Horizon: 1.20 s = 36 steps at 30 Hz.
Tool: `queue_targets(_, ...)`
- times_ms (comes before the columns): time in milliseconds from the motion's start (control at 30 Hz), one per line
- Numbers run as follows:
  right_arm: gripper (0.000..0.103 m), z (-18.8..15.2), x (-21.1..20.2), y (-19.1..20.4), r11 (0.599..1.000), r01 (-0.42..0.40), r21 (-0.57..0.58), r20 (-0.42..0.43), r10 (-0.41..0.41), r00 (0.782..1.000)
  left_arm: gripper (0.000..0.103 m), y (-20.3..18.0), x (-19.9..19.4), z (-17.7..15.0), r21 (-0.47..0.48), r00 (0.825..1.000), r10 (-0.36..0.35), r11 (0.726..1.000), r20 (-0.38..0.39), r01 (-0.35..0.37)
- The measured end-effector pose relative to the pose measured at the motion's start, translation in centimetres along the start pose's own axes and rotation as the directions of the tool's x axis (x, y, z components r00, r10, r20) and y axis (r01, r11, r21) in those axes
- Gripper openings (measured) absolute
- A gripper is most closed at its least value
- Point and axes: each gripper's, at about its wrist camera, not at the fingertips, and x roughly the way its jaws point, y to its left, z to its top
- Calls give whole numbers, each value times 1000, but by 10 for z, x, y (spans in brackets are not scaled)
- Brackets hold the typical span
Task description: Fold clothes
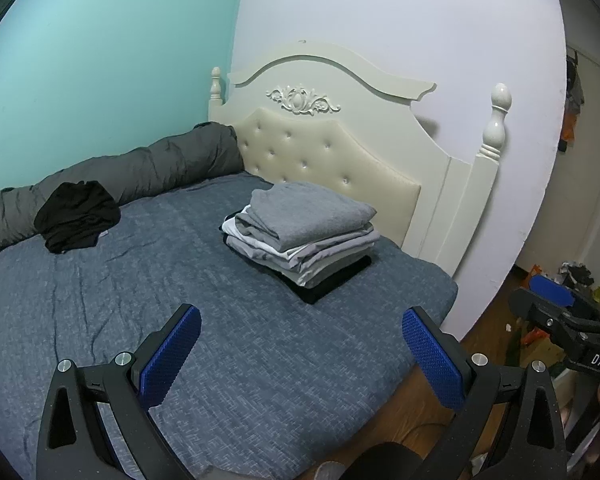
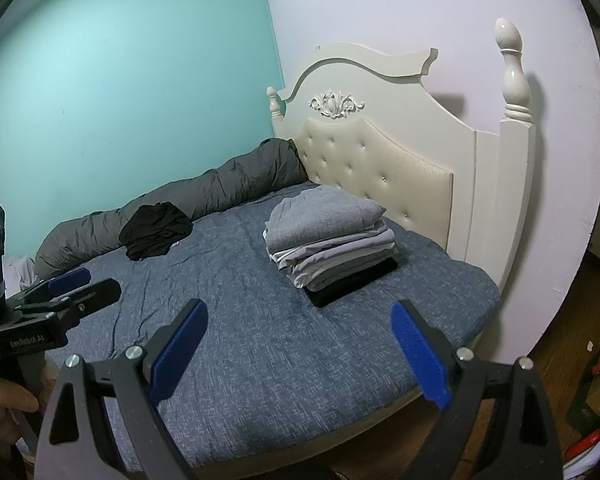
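Left wrist view: the left gripper (image 1: 302, 330) is seen at the bottom of the frame with its blue pads spread wide and nothing between them, held above the blue bedspread (image 1: 100, 320). At the right edge of that frame the right gripper (image 1: 556, 300) is glimpsed from the side; in the right wrist view it (image 2: 300, 330) is likewise shown released and empty, low in the frame.

Beyond the fingers, at the centre right of both views, a stack of folded clothes (image 1: 300, 236) is found on the bed, just before the padded headboard (image 1: 332, 152). At the middle left, a crumpled black garment (image 1: 76, 216) is left unfolded, lying against a rolled grey quilt (image 1: 140, 168) along the teal wall.

It is judged that one fold has been finished and the next garment is to be fetched. The black garment must be reached across the bed, gripped at its edges by both grippers, drawn to the open bedspread and spread flat before any fold is made.
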Motion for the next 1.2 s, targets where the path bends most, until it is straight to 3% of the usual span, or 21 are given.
queue_targets(867,94,-3,1,-5,1000,7,21,-12,-6,1000,102,-2,-2,0,9,1000,5,1000,22,-5)
queue_targets(1200,94,-2,1,-7,1000,-1,27,-14,2,1000,103,-4,3,0,0,1000,5,1000,-7,-5)
